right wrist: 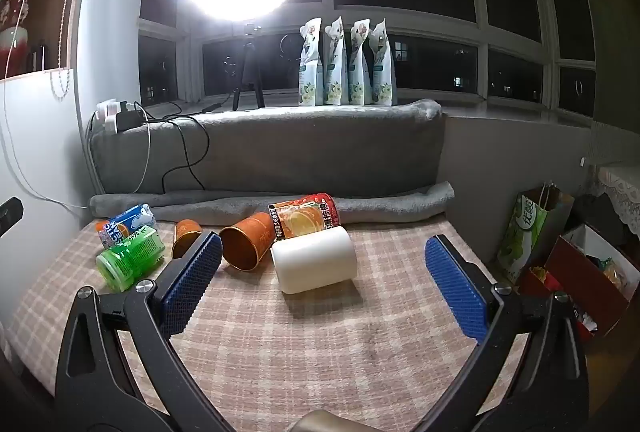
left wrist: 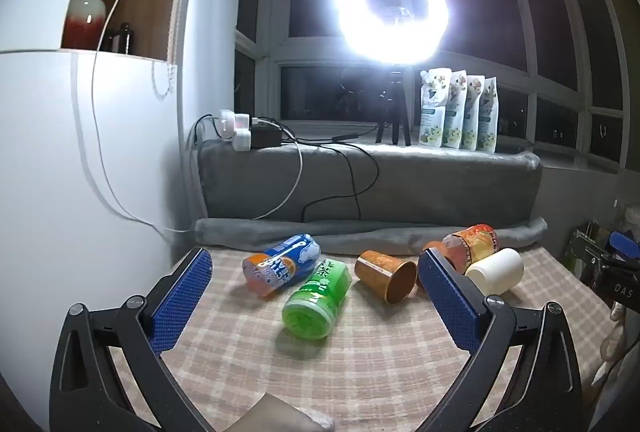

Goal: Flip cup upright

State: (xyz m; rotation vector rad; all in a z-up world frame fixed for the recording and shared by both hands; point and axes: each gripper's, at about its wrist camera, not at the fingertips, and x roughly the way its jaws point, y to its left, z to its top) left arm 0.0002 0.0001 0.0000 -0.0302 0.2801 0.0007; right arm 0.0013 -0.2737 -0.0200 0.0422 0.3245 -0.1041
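Both sets of tongs, left tongs (left wrist: 316,286) and right tongs (right wrist: 322,266), gape wide and hold nothing above the checked worktop (right wrist: 320,344). This looks like the approach step. The white cup (right wrist: 314,264) lies on its side at the right tongs' twelve o'clock; brown cups (right wrist: 246,242) lie toppled at eleven. Next the right tongs likely must straddle its wall and tip it up.

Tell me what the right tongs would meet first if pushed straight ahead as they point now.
Probably the white cup, lying on its side between the open right tongs and a little ahead. The brown cup sits just left of that line. Depth is hard to judge through the fisheye.
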